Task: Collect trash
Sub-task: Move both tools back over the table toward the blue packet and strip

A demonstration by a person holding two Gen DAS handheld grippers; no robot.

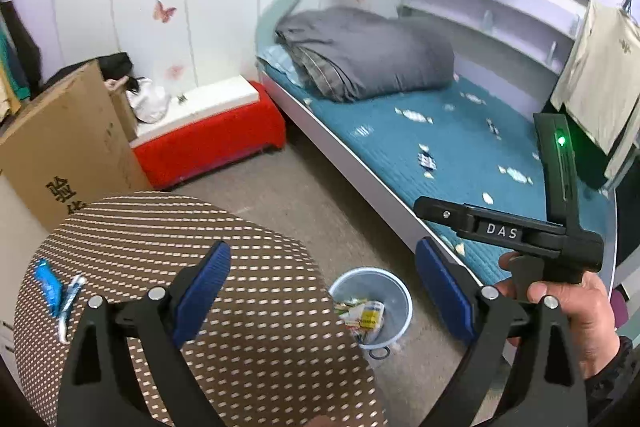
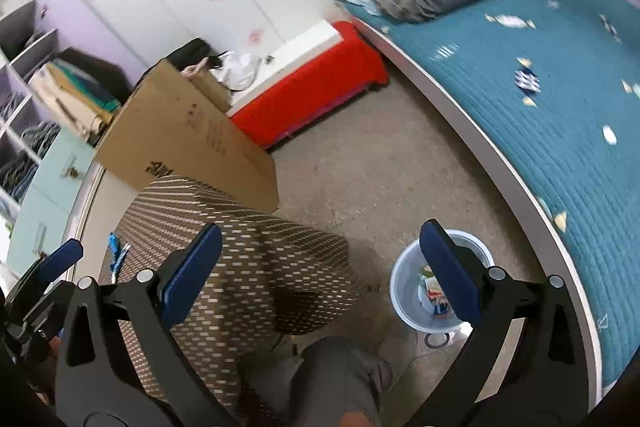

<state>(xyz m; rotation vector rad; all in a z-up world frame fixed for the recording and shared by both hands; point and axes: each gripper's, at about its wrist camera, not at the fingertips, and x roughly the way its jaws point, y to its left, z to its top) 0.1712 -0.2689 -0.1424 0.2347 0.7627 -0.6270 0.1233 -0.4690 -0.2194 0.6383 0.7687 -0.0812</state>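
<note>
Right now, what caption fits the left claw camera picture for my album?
Open left claw above the bin of wrappers, blue packet on the patterned stool.

Both your wrist cameras are looking steeply down from well above the floor, sharing the bin (image 1: 370, 307), the patterned stool (image 2: 240, 259) and the bed (image 1: 460, 147).

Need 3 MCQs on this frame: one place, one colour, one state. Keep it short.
1. Where is the bin?
A. on the bed
B. on the floor beside the bed
C. on the red bench

2. What colour is the bedspread?
A. teal
B. yellow
C. black

3. How is the right gripper?
A. shut on a wrapper
B. shut, empty
C. open, empty

Key: 1 B, it stands on the floor beside the bed frame. 2 A, teal quilt with scattered wrappers. 3 C, blue pads stand wide apart with nothing between.
</note>
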